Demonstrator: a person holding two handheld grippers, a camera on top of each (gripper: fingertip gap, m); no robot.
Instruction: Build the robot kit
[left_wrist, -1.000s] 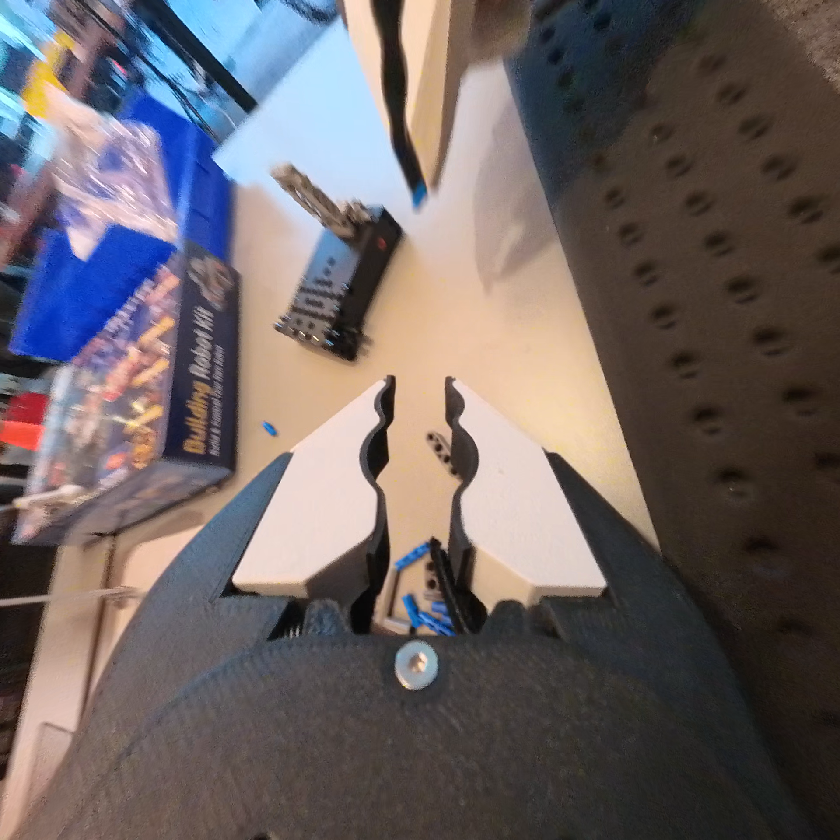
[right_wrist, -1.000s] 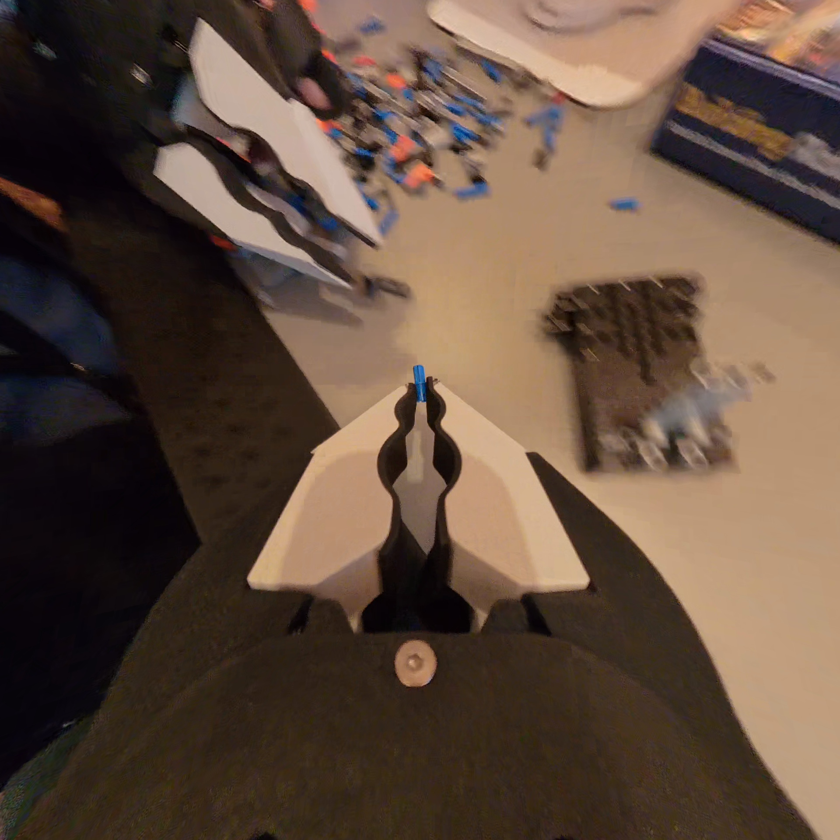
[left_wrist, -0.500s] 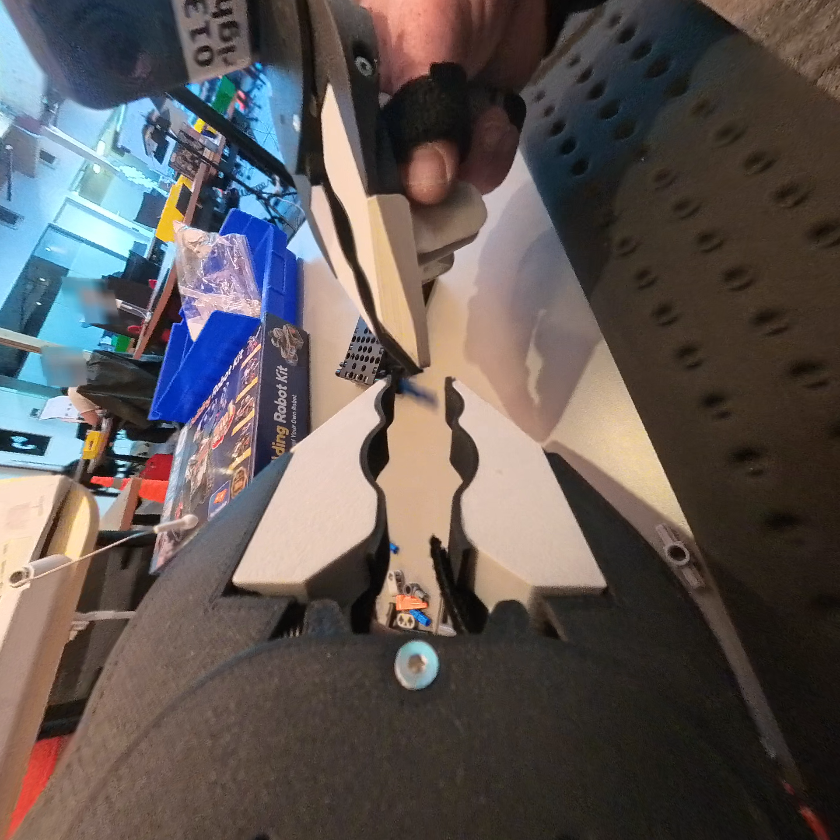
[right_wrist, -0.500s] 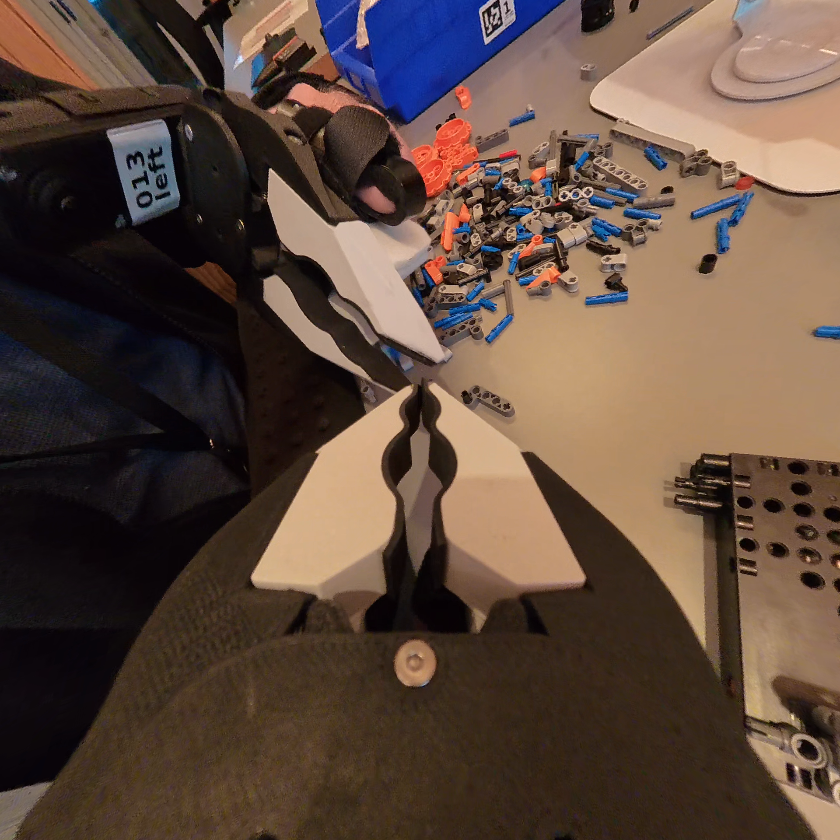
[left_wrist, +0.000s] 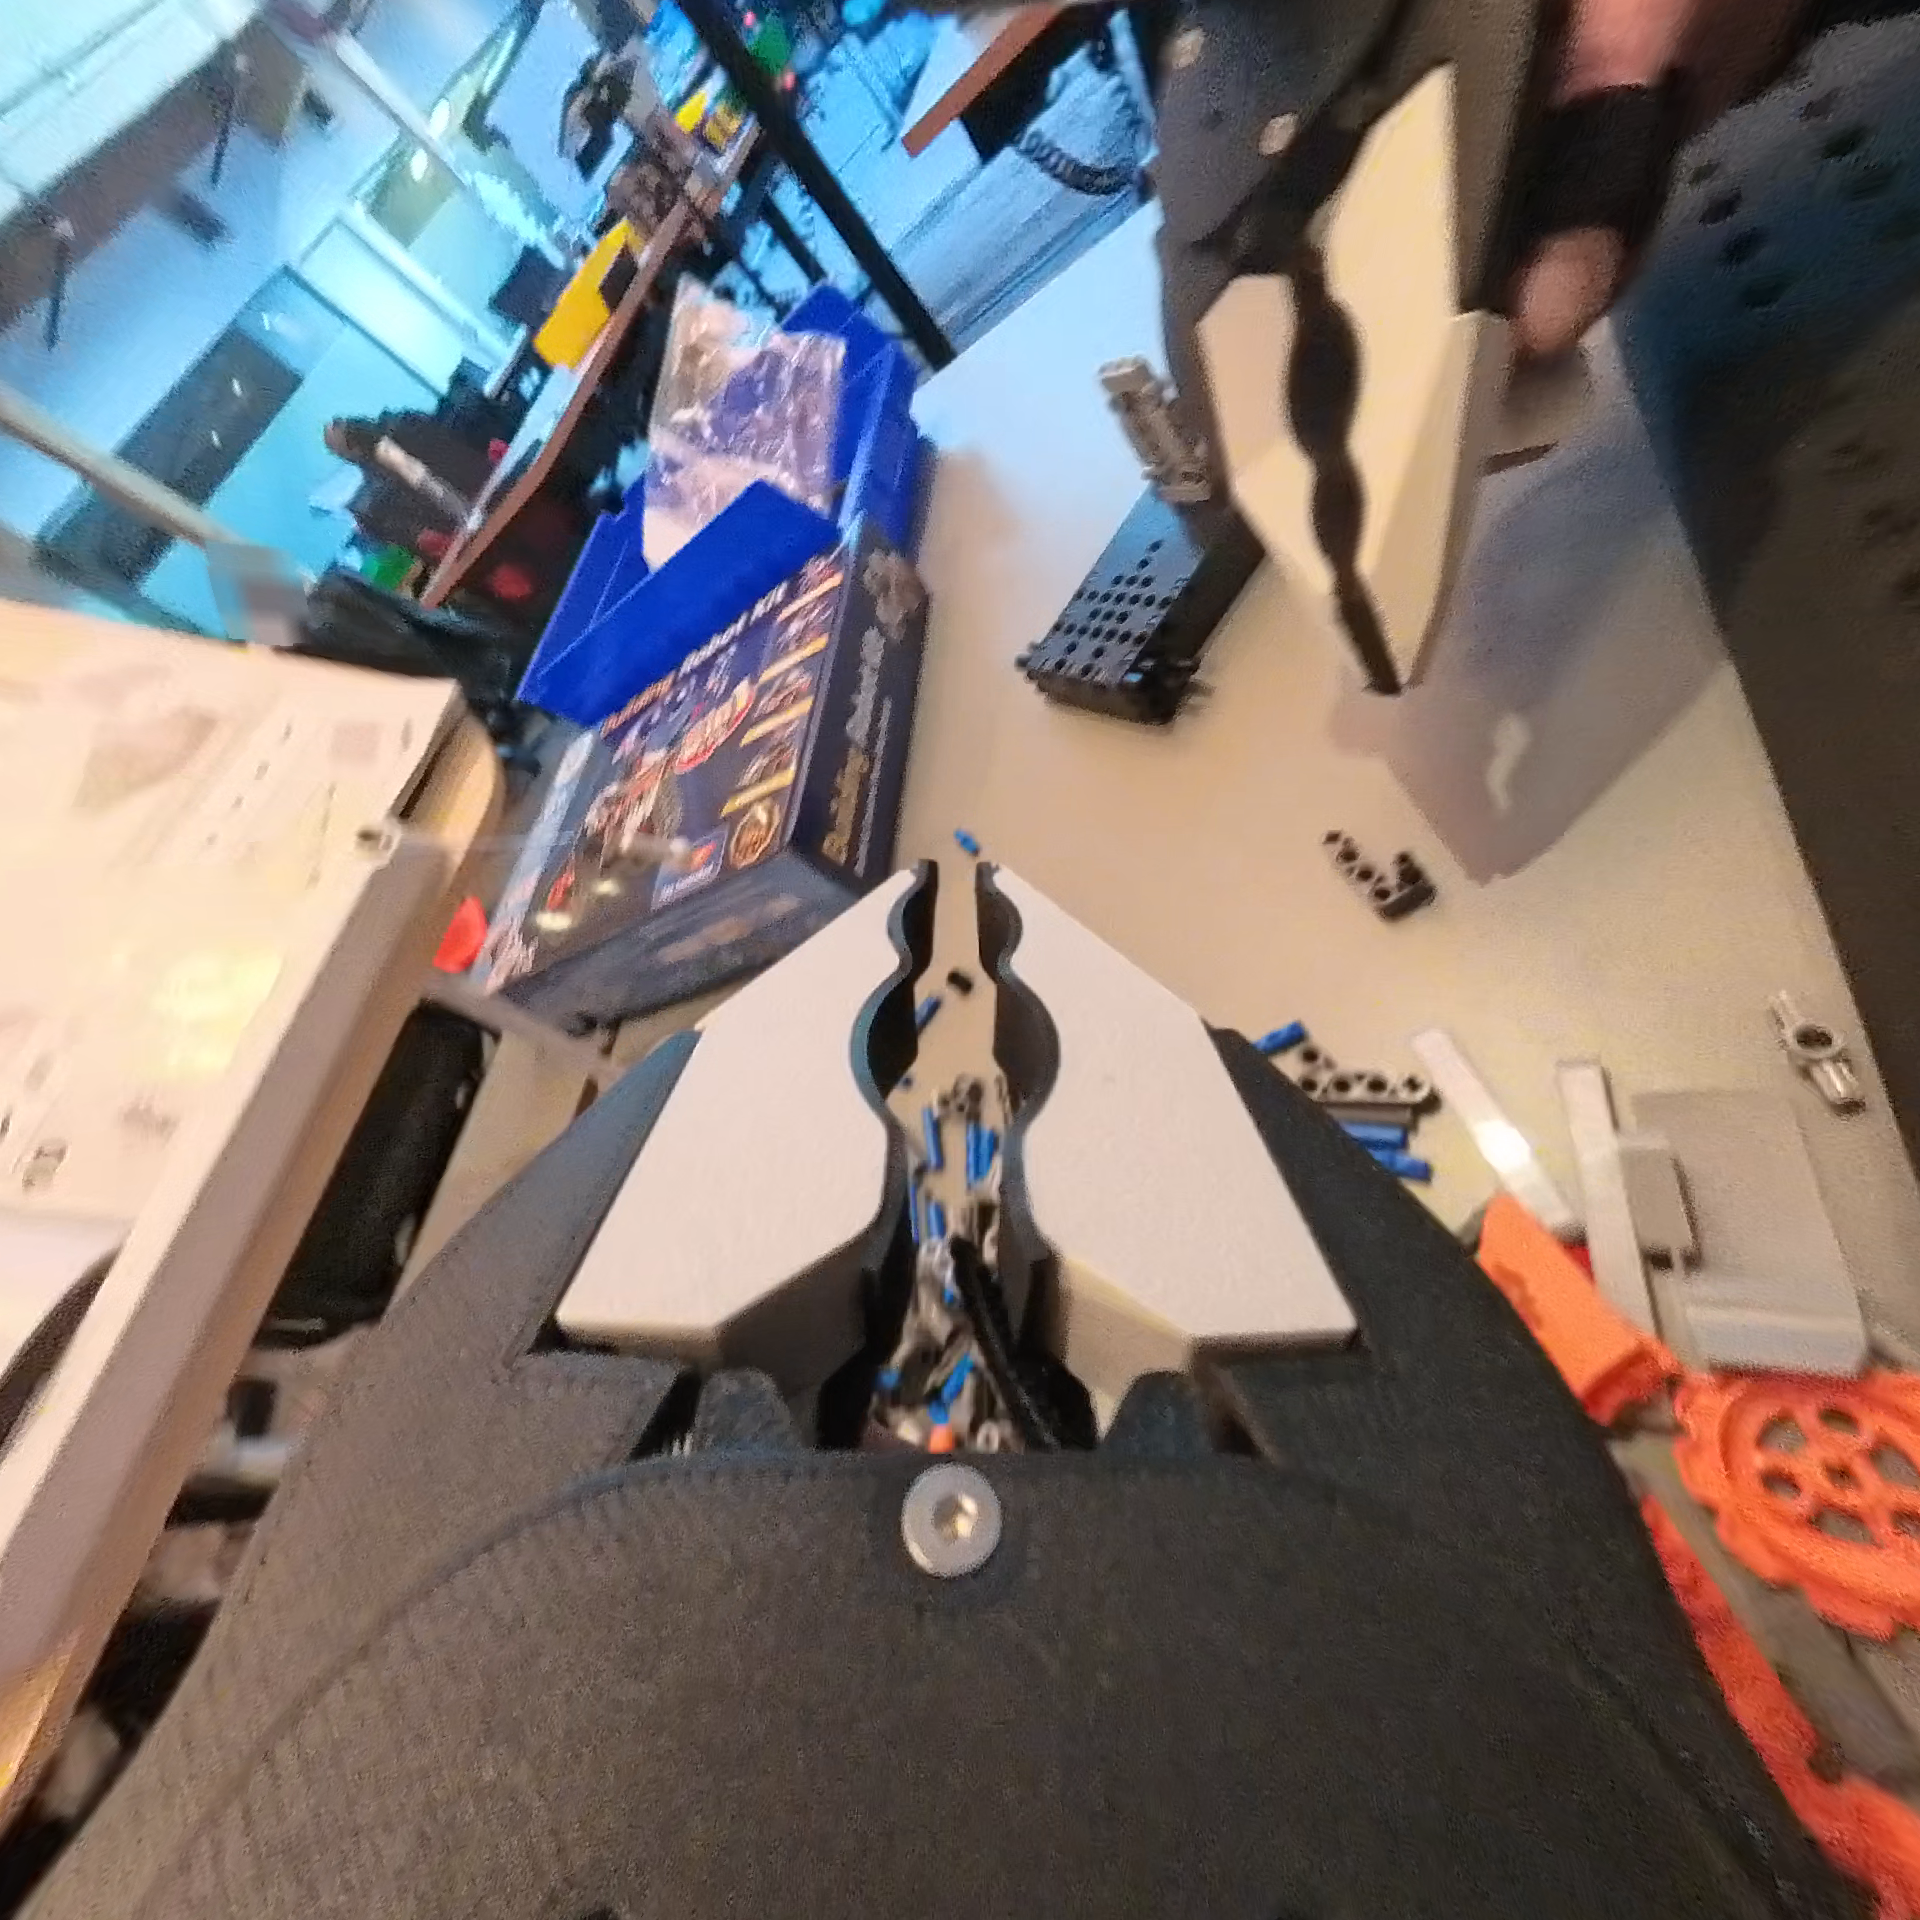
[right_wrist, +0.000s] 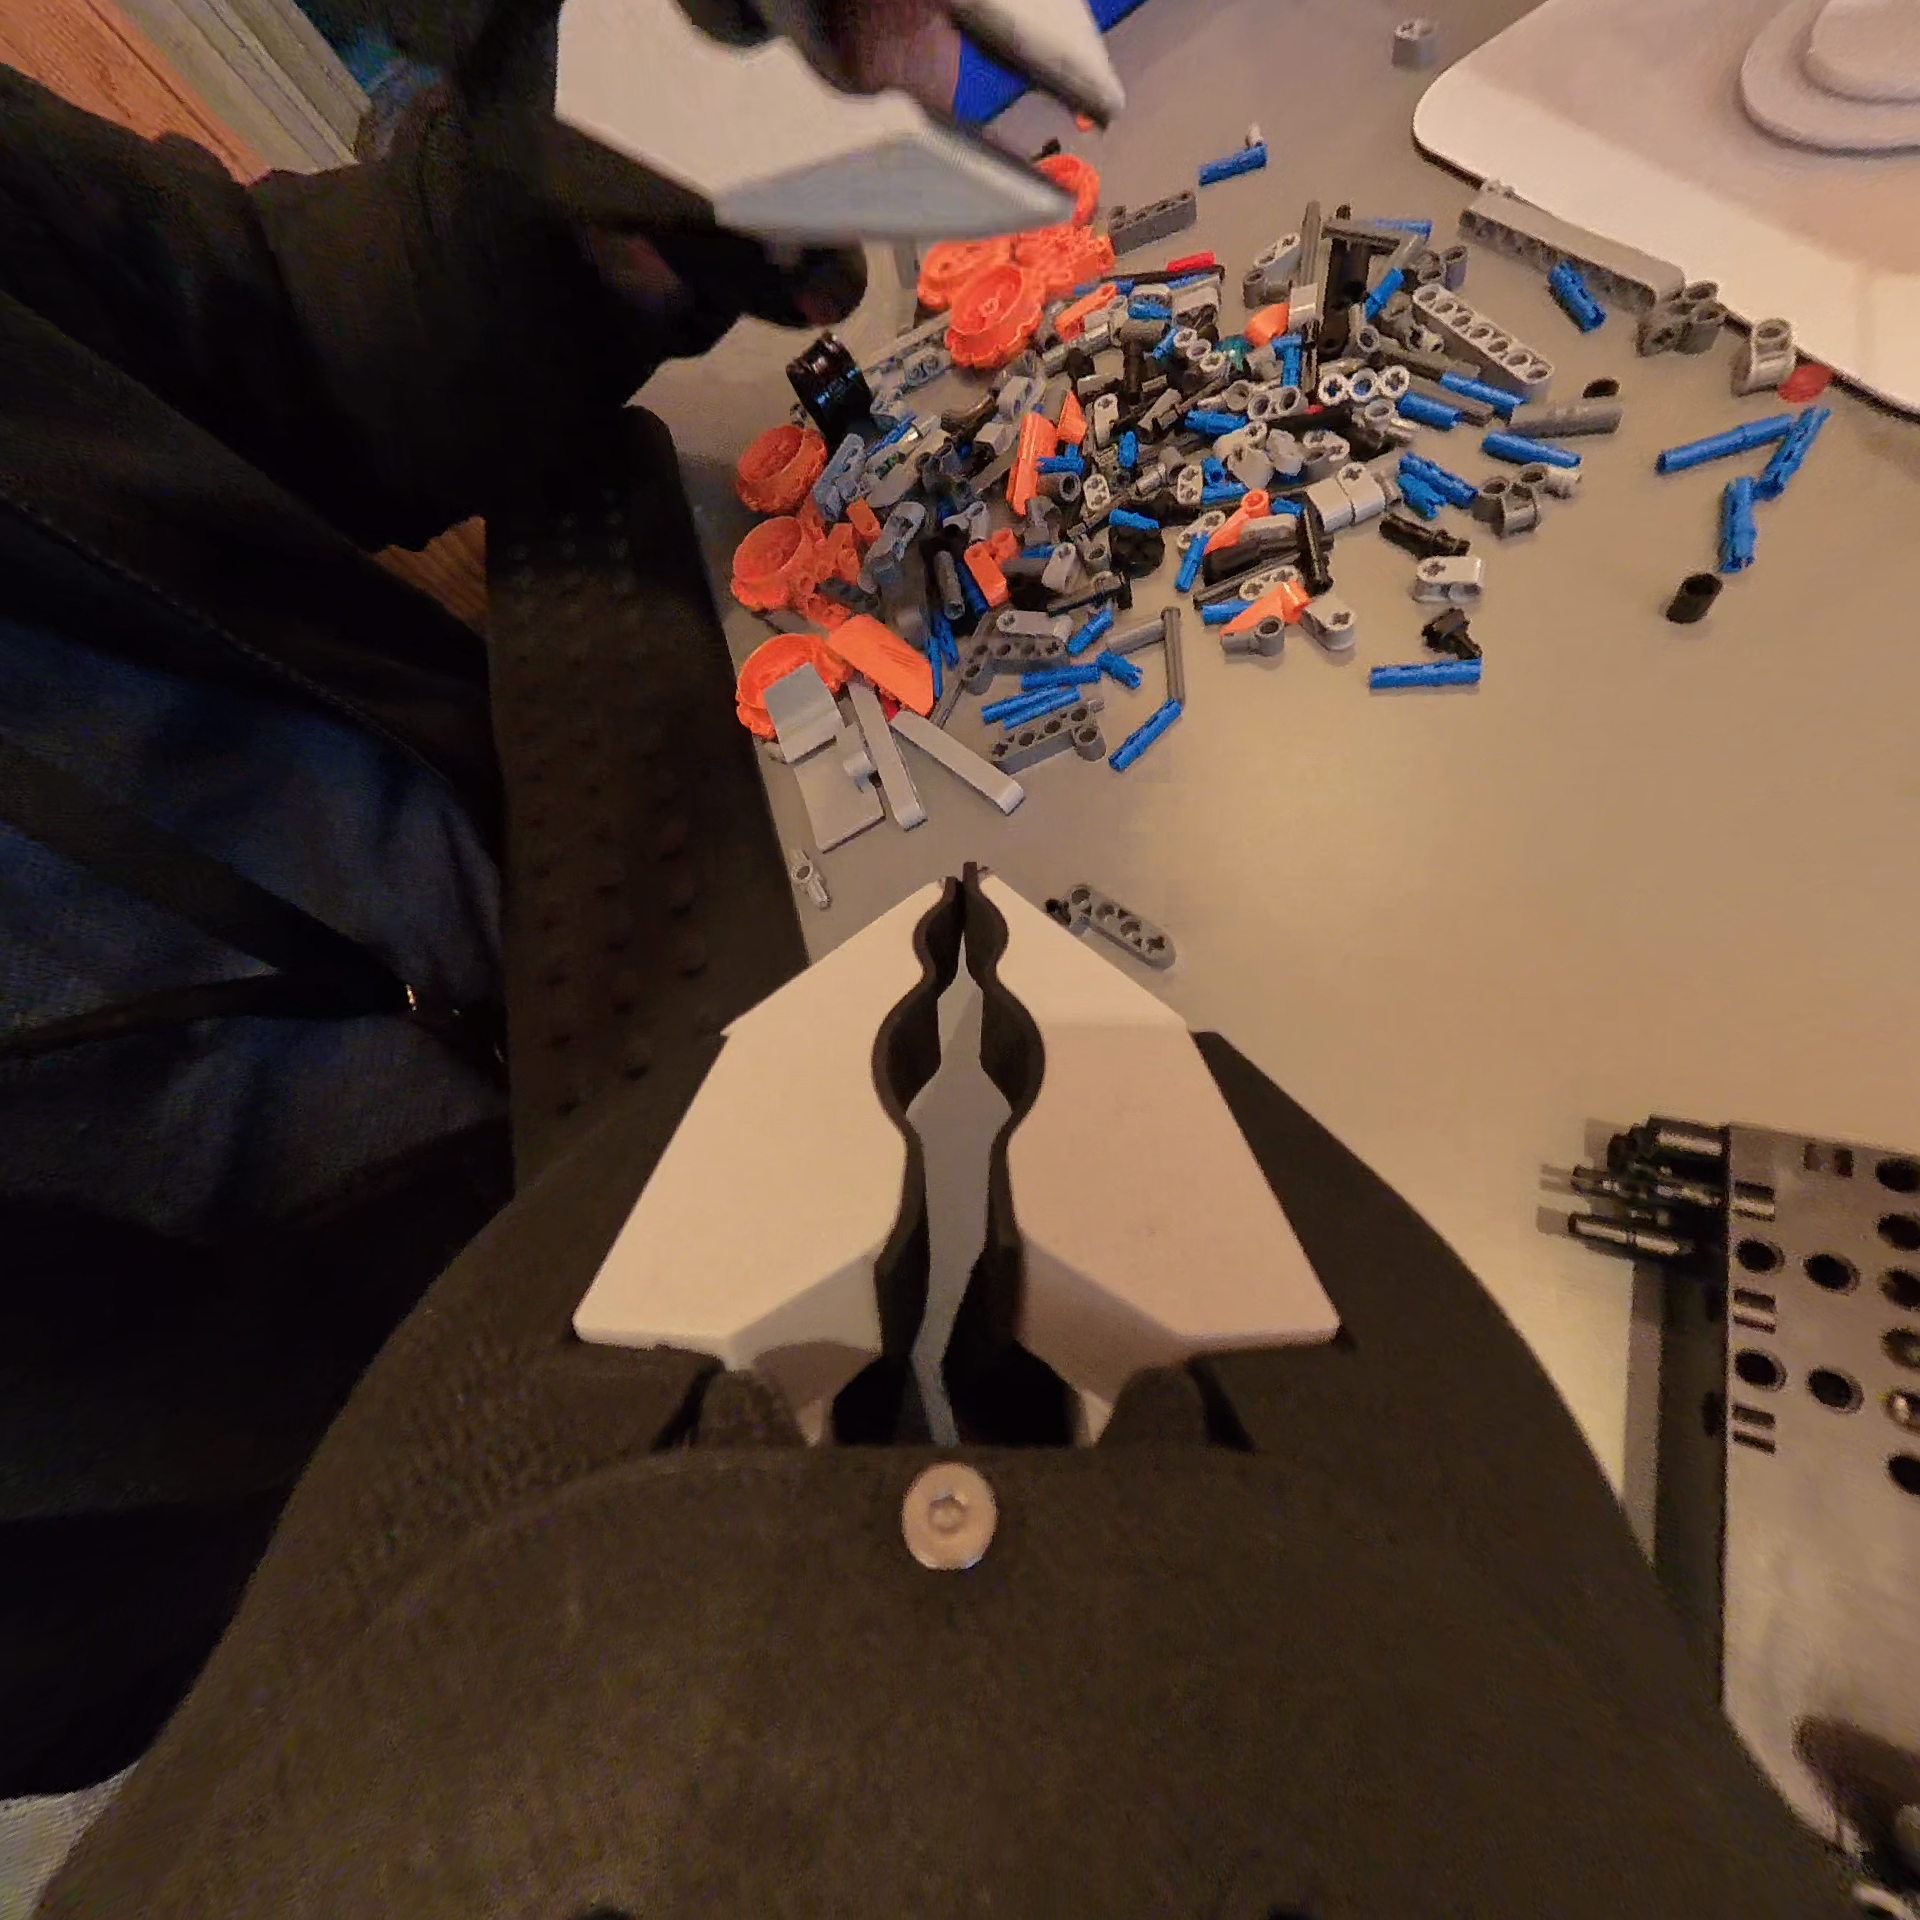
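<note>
The left gripper (left_wrist: 954, 883) hovers over the pale desk (left_wrist: 1195, 769), jaws a narrow slit apart and empty. The right gripper (right_wrist: 961, 883), low centre of its view, has its jaws closed tip to tip on nothing visible. Beyond lies a heap of small plastic construction pieces (right_wrist: 1195, 468), smooth blue pins, orange gears, grey holed beams. A black perforated plate (right_wrist: 1829, 1330) sits lower right.

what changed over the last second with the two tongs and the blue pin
A second ago the right tongs pinched a blue pin; now they are shut with no pin showing. Half a second ago both tongs met tip to tip; since then they drew apart, and the left tongs, gap narrower, are over the parts pile. The perforated plate stayed put.
</note>
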